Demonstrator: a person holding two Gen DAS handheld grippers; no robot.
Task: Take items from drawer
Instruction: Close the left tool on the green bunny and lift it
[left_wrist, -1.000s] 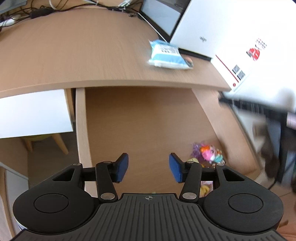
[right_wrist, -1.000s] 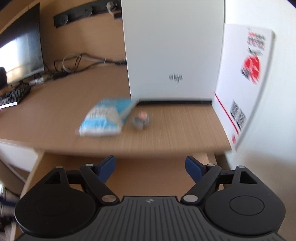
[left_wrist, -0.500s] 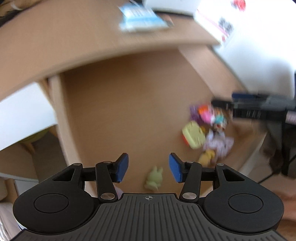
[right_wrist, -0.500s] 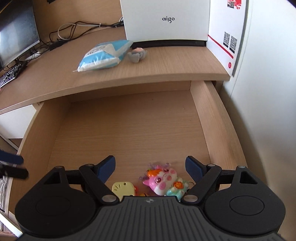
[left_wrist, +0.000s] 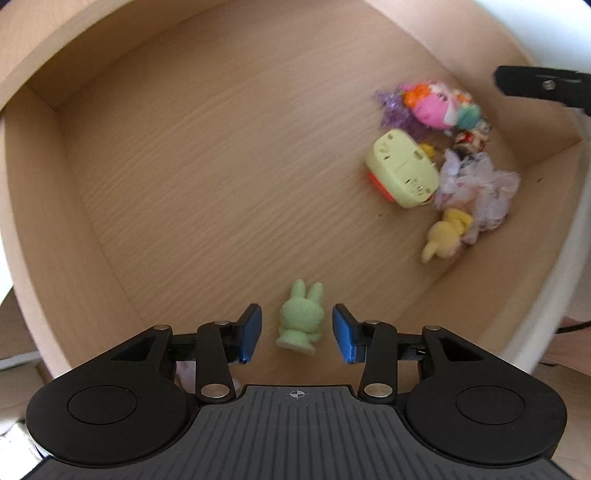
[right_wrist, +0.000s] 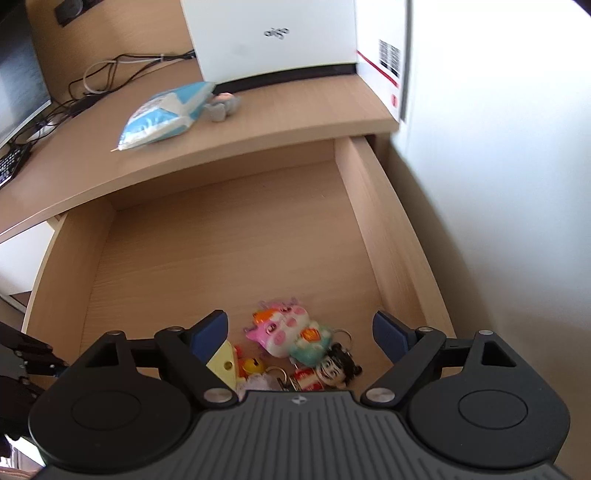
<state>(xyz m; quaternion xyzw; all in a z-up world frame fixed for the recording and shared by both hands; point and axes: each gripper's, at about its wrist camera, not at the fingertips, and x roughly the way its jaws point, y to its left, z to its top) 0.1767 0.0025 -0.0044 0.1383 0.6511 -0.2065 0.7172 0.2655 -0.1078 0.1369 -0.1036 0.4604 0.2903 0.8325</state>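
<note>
Down inside the open drawer (left_wrist: 184, 155), left claw (left_wrist: 296, 334) is closing around a green bunny (left_wrist: 301, 319), pads not touching yet. Right claw (right_wrist: 300, 334) hangs wide open, empty, over the toy pile (right_wrist: 295, 343).

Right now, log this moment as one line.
left gripper: closing around green bunny, no contact | right gripper: open over toy pile | drawer: open

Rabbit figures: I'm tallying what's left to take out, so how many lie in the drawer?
2. A green rabbit sits alone between the closing jaws of the left gripper, untouched. A yellow rabbit lies against the toy pile by the drawer's wall. The pile may hide more.
</note>
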